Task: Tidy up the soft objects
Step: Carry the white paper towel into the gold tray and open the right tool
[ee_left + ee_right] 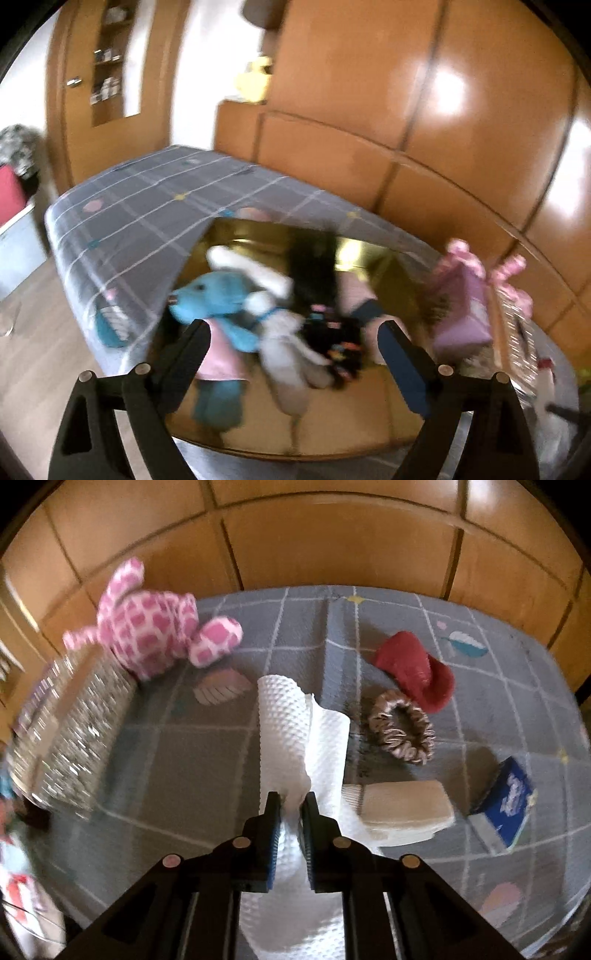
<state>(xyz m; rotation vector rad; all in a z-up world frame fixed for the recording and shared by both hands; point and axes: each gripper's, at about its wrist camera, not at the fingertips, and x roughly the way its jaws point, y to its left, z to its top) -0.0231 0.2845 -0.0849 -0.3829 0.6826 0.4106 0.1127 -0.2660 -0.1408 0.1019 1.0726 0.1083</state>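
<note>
In the right wrist view my right gripper (291,805) is shut on a white textured paper towel (295,734) and holds it over the grey checked bedcover (177,775). Beyond lie a brown scrunchie (402,733), a red cloth (417,672), folded beige cloth (402,808) and a pink checked plush (147,635). In the left wrist view my left gripper (291,332) is open above a gold box (354,417) that holds a blue plush (210,299), a white plush (284,347) and a black soft item (317,280).
A sequined silver box (70,734) stands left of the towel. A blue tissue pack (506,805) lies at the right. A pink-purple gift bag (461,302) stands right of the gold box. Wooden wardrobe panels (424,110) back the bed.
</note>
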